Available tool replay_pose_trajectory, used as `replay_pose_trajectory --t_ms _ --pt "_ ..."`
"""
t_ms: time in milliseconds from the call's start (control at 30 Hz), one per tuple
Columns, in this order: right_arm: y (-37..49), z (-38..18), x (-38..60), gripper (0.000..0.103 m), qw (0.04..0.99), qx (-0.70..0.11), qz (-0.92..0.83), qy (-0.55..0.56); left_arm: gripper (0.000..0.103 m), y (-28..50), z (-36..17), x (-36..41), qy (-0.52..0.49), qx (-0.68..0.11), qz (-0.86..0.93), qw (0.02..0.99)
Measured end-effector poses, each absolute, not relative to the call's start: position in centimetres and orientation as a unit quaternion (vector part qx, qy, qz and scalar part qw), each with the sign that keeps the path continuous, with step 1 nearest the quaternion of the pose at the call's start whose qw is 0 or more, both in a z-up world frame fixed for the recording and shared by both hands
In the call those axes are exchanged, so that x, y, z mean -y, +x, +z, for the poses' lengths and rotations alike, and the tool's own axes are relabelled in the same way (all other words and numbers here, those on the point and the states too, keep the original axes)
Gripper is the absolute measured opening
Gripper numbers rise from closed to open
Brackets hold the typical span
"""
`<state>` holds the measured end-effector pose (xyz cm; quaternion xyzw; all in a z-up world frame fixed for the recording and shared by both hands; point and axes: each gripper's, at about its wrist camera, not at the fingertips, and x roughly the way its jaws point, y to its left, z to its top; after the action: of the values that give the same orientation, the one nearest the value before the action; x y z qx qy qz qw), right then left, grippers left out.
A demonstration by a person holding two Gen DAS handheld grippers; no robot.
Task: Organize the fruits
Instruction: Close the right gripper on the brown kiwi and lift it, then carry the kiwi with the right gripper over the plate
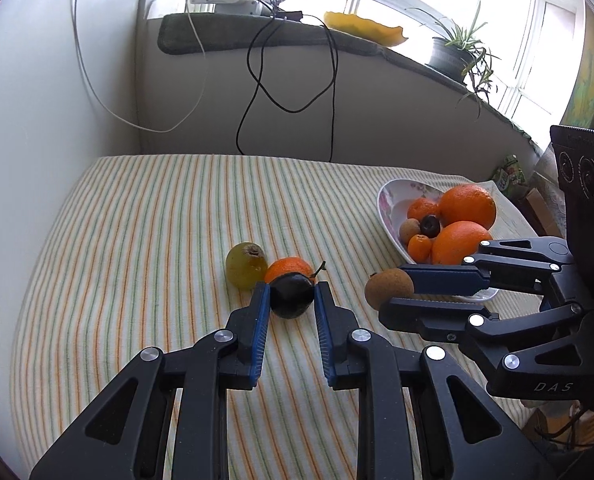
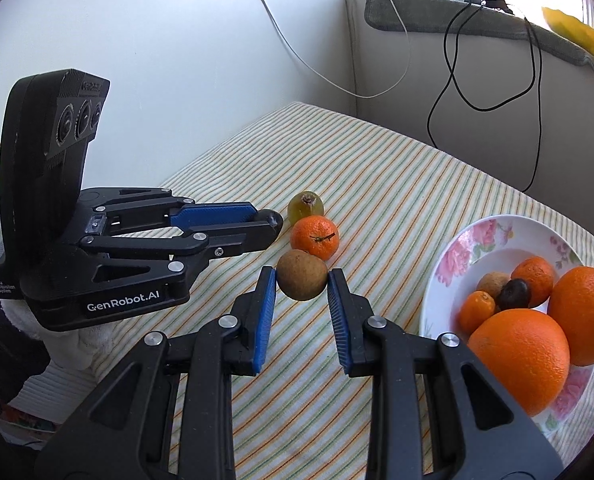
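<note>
Carrying step: left hand-held gripper (image 1: 289, 294) pinching a dark plum (image 1: 291, 295), right hand-held gripper (image 2: 302, 282) pinching a brown fruit (image 2: 302, 280), both above the striped table (image 2: 397, 200); next, over to the floral plate (image 2: 477, 240) and release.

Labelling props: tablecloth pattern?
Thin orange and green stripes on cream tablecloth; clearest in left wrist view.

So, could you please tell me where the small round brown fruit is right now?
The small round brown fruit is clamped between the right gripper tips, above the striped cloth, just in front of the small tangerine, left of the floral bowl.
</note>
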<state>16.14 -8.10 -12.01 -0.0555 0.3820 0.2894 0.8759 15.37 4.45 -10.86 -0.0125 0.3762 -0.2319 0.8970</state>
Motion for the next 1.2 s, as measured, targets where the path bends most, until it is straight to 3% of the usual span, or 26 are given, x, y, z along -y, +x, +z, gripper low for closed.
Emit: replay_pose_trajectory --t_ms 1200 --pt "20.0 -7.5 18.0 0.028 0.911 -0.354 0.210 -0.016 0.021 17.1 -9.8 4.0 0.004 -0.369 -0.292 0.882"
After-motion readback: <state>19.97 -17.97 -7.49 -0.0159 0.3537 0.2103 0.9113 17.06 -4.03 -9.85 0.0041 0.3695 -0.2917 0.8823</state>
